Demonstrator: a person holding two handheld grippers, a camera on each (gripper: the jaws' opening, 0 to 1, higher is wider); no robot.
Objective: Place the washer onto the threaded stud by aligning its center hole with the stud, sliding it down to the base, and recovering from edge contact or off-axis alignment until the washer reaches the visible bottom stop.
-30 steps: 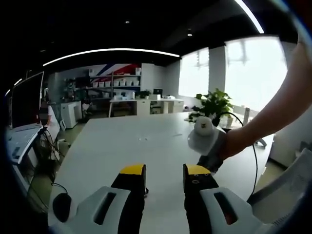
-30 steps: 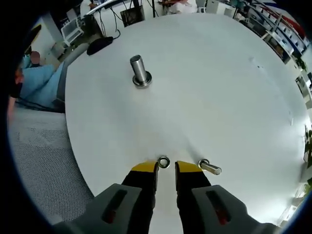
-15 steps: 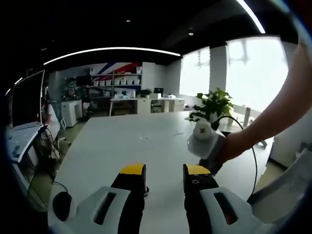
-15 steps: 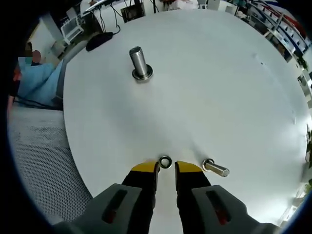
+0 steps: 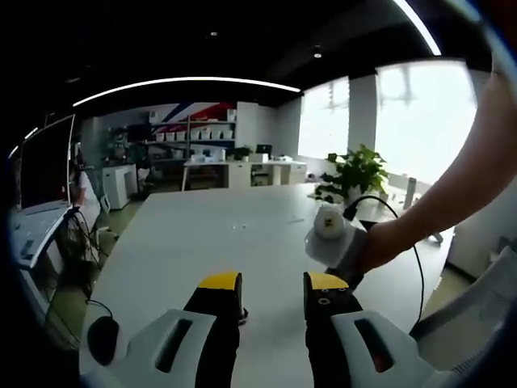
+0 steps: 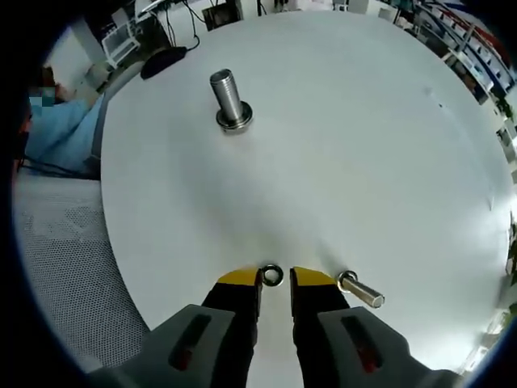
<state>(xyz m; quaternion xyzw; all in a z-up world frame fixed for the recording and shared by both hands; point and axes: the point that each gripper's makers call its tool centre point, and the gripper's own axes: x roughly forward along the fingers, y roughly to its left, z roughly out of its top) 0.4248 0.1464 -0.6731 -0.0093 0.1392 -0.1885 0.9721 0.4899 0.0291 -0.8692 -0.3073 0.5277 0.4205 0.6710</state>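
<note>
1. While the right gripper (image 6: 275, 279) hangs over the table (image 6: 363, 145), its jaws stand apart with a narrow gap and the washer (image 6: 271, 275) lies flat on the table right at the tips, not yet gripped.
2. We judge the step in hand is the pick: drop the jaws so they straddle the washer rim, then close squarely, since a thin flat ring slips out easily.
3. The stud (image 6: 229, 101) stands upright on its base well apart, far side of the table; we carry the washer level and centre the hole over the tip before lowering.
4. A loose bolt (image 6: 360, 290) lies just beside the right jaw; we avoid nudging it.
5. The left gripper (image 5: 271, 284) is open, holding nothing, idle above the table.
</note>
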